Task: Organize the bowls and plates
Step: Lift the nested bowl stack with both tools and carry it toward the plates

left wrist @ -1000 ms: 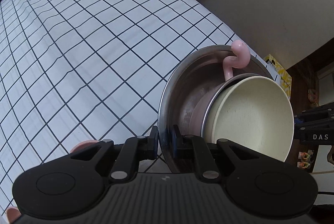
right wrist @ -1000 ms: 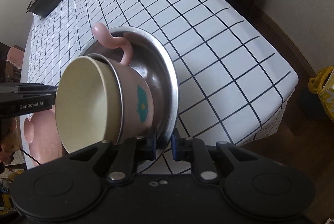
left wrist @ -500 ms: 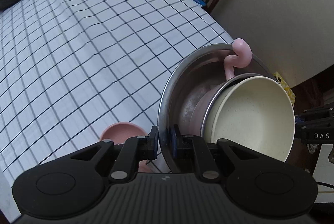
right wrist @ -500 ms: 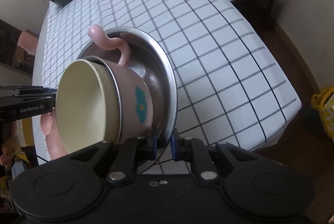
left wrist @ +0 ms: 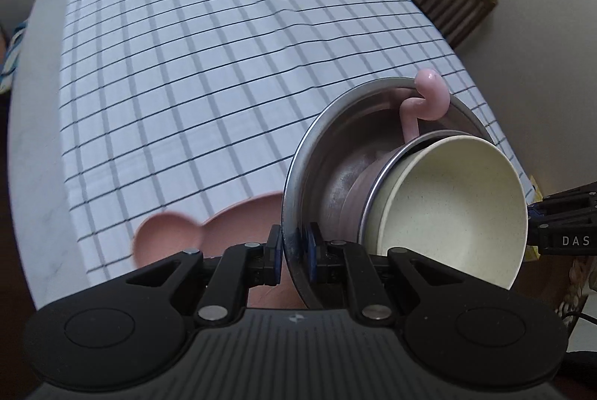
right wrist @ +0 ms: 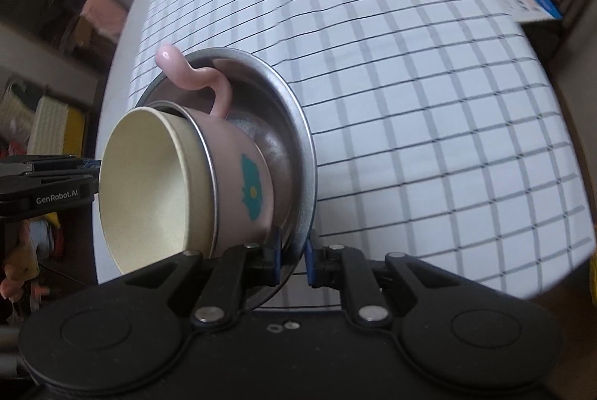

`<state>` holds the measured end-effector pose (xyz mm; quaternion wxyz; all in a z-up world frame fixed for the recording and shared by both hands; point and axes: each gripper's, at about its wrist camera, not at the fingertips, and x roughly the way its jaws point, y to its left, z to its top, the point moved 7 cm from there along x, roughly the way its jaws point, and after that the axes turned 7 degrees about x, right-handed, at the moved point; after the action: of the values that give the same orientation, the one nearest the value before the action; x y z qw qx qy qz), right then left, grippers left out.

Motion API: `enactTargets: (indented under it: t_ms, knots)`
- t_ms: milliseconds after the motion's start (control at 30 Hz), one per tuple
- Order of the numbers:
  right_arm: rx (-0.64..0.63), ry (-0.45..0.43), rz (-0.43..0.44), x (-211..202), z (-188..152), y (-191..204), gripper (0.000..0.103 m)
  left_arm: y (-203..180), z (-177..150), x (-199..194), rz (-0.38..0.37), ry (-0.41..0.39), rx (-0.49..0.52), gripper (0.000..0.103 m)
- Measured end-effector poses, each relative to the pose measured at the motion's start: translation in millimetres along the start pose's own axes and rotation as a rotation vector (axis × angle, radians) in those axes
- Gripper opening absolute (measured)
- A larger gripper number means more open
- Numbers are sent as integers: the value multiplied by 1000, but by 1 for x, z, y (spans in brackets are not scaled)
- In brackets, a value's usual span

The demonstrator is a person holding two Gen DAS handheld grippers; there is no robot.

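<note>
Raised higher above the checked tablecloth [left wrist: 231, 71]: round steel bowl [left wrist: 321, 153] with nested pink cup [right wrist: 242, 157], rim clamped by left gripper [left wrist: 294, 256] and right gripper [right wrist: 293, 256].

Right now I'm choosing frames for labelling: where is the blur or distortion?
Left wrist view: checked tablecloth and pink plate streaked by motion, steel bowl sharp. Right wrist view: cloth smeared, pink mug and cream bowl crisp; fisheye bends both.

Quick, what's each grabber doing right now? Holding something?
Left gripper: shut on the rim of the metal bowl, which carries the pink cup and cream bowl.
Right gripper: shut on the metal bowl's opposite rim.
</note>
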<state>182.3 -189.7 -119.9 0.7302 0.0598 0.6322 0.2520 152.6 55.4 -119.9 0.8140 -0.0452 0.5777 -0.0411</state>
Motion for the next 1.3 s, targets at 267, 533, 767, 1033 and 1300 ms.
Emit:
enactTargets:
  t_ms: [267, 533, 767, 1033, 1300]
  knots:
    - [-99, 68, 26, 37, -3, 50, 13, 51, -39, -6, 52, 4, -116, 11]
    - [-141, 111, 24, 68, -2, 67, 13, 70, -61, 7, 77, 21, -174, 12]
    - [-144, 133, 15, 78, -4, 66, 13, 70, -65, 15, 76, 31, -180, 12]
    - [-145, 132, -8, 84, -6, 60, 13, 67, -66, 25, 81, 39, -170, 12]
    - [-143, 132, -30, 86, -8, 56, 13, 65, -67, 29, 79, 38, -160, 12]
